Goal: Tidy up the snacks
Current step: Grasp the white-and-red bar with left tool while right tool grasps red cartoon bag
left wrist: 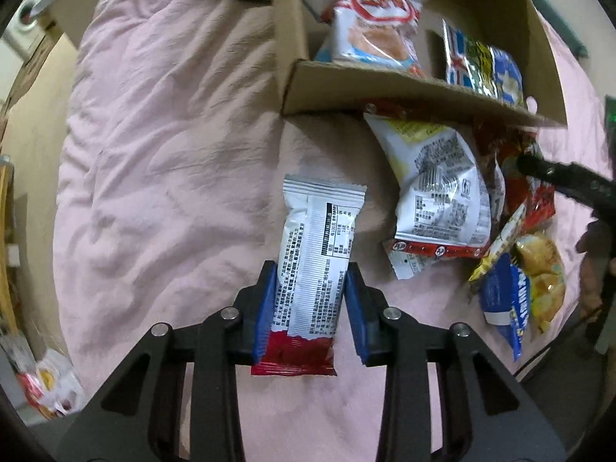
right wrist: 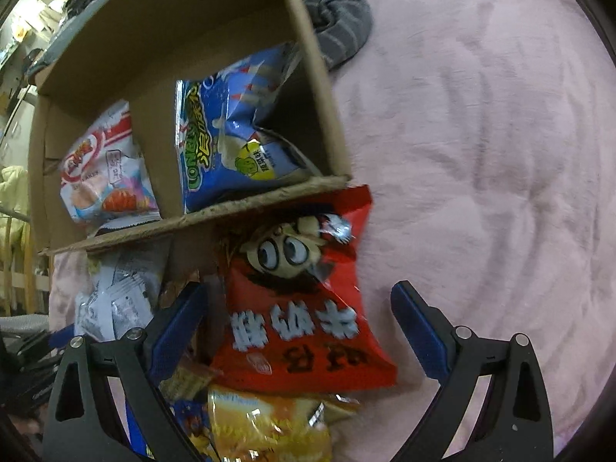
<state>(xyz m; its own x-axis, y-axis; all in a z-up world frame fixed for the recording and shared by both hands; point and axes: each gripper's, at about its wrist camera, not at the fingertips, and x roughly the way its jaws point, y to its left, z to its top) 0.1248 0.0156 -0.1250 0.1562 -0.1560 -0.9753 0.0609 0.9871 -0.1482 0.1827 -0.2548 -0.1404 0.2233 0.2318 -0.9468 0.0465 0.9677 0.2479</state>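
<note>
Left gripper [left wrist: 308,288] clamps white snack bar [left wrist: 313,265], cardboard box [left wrist: 385,88] ahead for drop; right gripper [right wrist: 296,308] gapes around red bag [right wrist: 304,308], needs closing.

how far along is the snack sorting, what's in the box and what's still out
Done: two bags sit in the box, a white-and-red one and a blue one, in separate compartments. In hand: the left gripper is shut on a white bar, not yet boxed. The right gripper is open around a red bag. Left: that red bag, a yellow bag and a white pouch on the bed.
</note>
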